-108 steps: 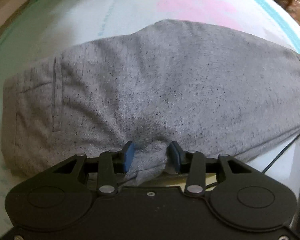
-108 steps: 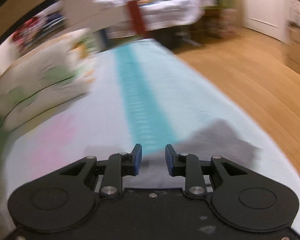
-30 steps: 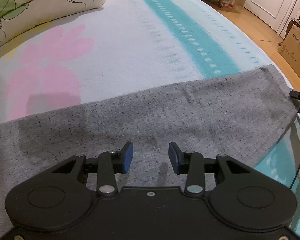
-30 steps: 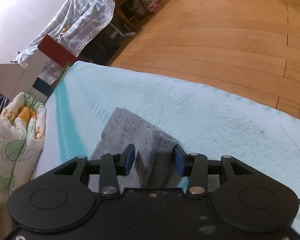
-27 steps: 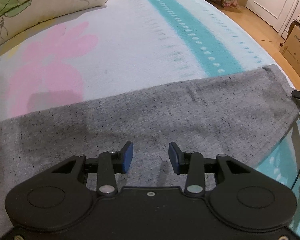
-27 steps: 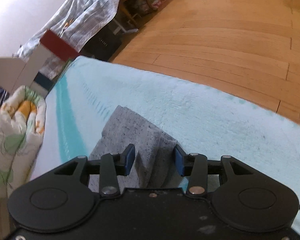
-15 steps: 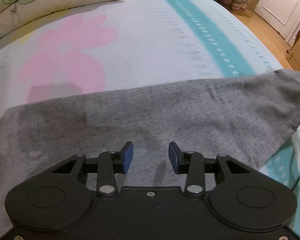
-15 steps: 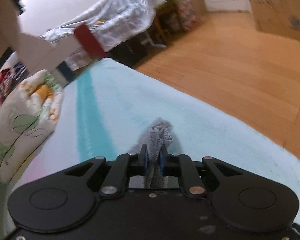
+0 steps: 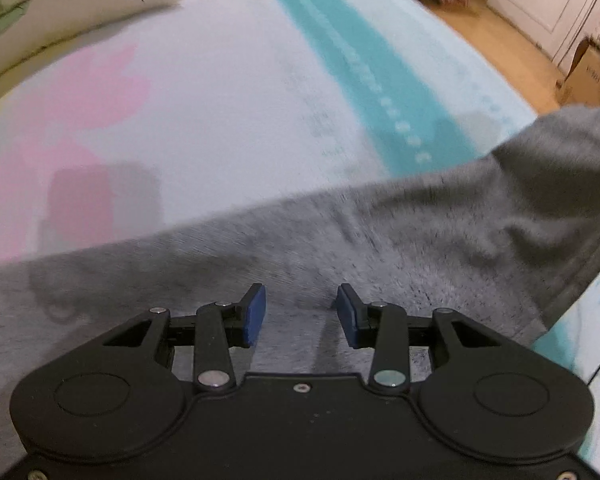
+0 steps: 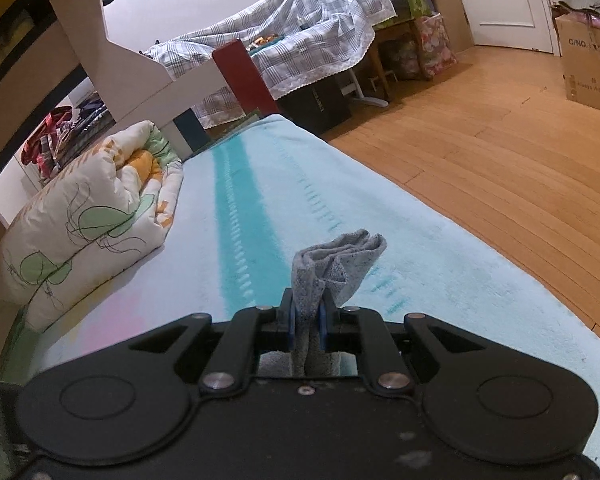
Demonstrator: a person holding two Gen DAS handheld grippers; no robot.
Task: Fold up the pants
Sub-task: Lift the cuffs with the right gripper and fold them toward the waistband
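The right gripper [image 10: 307,326] is clenched on a bunched corner of the grey pants [image 10: 332,264]; its blue pads [image 10: 290,326] press the cloth from both sides, and a crumpled tuft of fabric sticks up past the fingertips toward 12 o'clock. Beyond that tuft the pale blue blanket [image 10: 440,264] with its teal stripe [image 10: 232,216] runs away toward 11 o'clock. A rolled floral quilt [image 10: 88,216] lies on the blanket at 9 to 10 o'clock, against a white bed frame with a red post [image 10: 244,76]. A checked cloth [image 10: 300,36] covers furniture at 12 o'clock, wooden floor fills 2 to 3 o'clock, and a cardboard box [image 10: 592,64] stands at 2 o'clock.

The left gripper [image 9: 300,316] is released, its blue pads [image 9: 254,314] spread wide and holding nothing; it hangs just over the pants [image 9: 380,248], though whether it touches the fabric cannot be told. In this view the grey cloth lies across the lower half from 9 o'clock to 3 o'clock, flat on the blanket on the left and rising off it toward 2 o'clock, where its hemmed edge hangs down at the picture's right border. Above it the blanket [image 9: 228,92] shows a pink patch [image 9: 80,120] at 10 o'clock and the teal stripe [image 9: 360,48] at 1 o'clock. The view is motion-blurred
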